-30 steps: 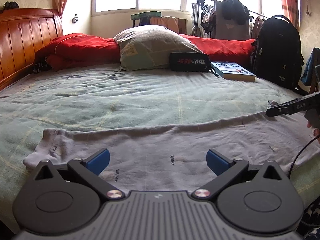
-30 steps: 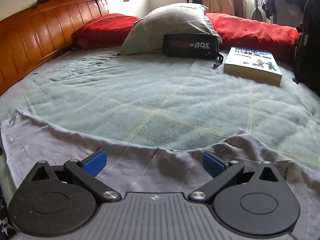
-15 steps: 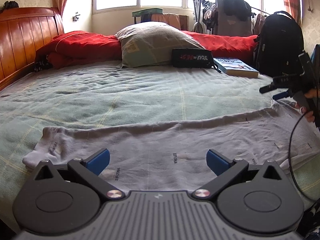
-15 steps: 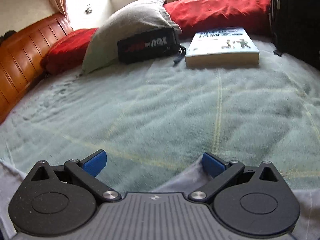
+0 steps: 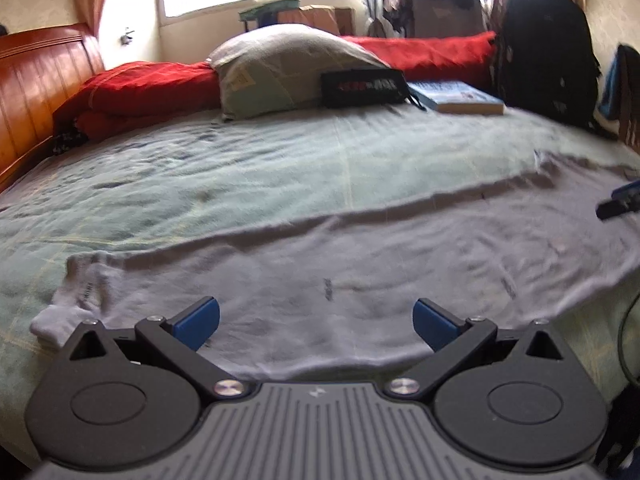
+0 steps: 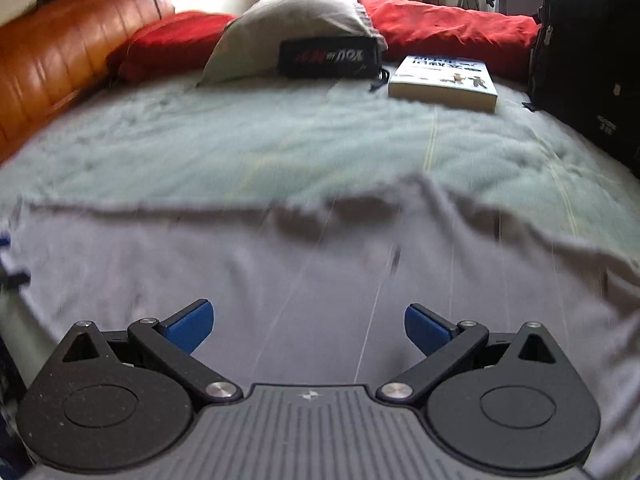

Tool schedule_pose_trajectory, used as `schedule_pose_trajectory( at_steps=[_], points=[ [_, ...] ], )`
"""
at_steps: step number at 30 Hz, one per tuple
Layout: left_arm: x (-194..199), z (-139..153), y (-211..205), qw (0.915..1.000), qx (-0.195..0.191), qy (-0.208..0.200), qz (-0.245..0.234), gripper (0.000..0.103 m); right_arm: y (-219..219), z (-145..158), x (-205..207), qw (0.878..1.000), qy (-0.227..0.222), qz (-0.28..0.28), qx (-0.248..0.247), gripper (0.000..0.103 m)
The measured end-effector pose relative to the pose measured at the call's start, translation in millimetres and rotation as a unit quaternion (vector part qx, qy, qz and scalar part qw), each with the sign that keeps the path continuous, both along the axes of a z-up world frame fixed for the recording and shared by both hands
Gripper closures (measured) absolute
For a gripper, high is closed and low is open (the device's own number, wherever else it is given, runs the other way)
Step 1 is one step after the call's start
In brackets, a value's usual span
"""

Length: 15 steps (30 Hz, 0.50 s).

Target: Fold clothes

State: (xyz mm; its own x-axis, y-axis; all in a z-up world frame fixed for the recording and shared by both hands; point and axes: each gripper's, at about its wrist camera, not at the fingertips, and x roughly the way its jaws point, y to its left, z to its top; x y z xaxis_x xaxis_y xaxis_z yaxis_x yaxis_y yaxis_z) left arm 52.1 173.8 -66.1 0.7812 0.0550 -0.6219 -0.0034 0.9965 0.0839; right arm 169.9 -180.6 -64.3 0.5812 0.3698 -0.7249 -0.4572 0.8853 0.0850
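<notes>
So, quick rundown, biggest stuff first:

Bed (image 5: 248,184): taking up nearly the whole view, pale green sheet on it, everything is sitting on this.

Grey garment (image 5: 360,264): lying spread flat across the near part of the bed, running side to side. It's looking like long pants, with one white cuffed end (image 5: 60,312) trailing off near the left tongs. In the right wrist view the same cloth (image 6: 320,272) is filling the lower frame, with a ripple along its far edge. Blur is hiding the finer creases.

Backpack (image 5: 548,56), pillow (image 5: 288,68), book (image 5: 460,98), black pouch (image 5: 364,88): all sitting at the far side, well apart from the garment, not getting in the way.

Left tongs (image 5: 316,322): hovering just over the near edge of the garment, blue pads (image 5: 198,318) spread wide, holding nothing.

Right tongs (image 6: 308,326): also gaping wide and empty. Half a second back it was raised and pointing out past the far edge; now it's dropping back low over the cloth. Its tip is poking into the left wrist view at the right (image 5: 618,202).

What that's meaning: I'm guessing smoothing is wrapping up and both tongs are lining up for the first fold, which isn't started yet.
</notes>
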Motion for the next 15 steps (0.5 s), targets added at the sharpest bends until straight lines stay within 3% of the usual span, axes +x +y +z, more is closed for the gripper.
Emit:
schedule_pose_trajectory(
  at_steps=[5, 9, 12, 15],
  points=[
    [-0.4, -5.7, -5.4, 0.9998, 0.010, 0.016, -0.010, 0.001, 8.3, -14.8, -34.8, 0.998, -0.032, -0.008, -0.053, 0.000],
    [-4.7, -0.4, -4.6, 0.9998, -0.003, 0.006, -0.016, 0.001, 11.8, -0.5, -44.9, 0.999, -0.040, -0.002, -0.005, 0.000],
    [2.4, -14.0, 0.9, 0.9983, -0.039, 0.041, -0.013, 0.001, 20.3, -2.9, -47.2, 0.999, -0.036, 0.002, -0.008, 0.000],
    [-3.6, -7.0, 6.5, 0.9985, -0.047, 0.027, -0.001, 0.001, 25.0, -12.5, -49.9, 1.000, -0.009, 0.008, -0.023, 0.000]
  ],
)
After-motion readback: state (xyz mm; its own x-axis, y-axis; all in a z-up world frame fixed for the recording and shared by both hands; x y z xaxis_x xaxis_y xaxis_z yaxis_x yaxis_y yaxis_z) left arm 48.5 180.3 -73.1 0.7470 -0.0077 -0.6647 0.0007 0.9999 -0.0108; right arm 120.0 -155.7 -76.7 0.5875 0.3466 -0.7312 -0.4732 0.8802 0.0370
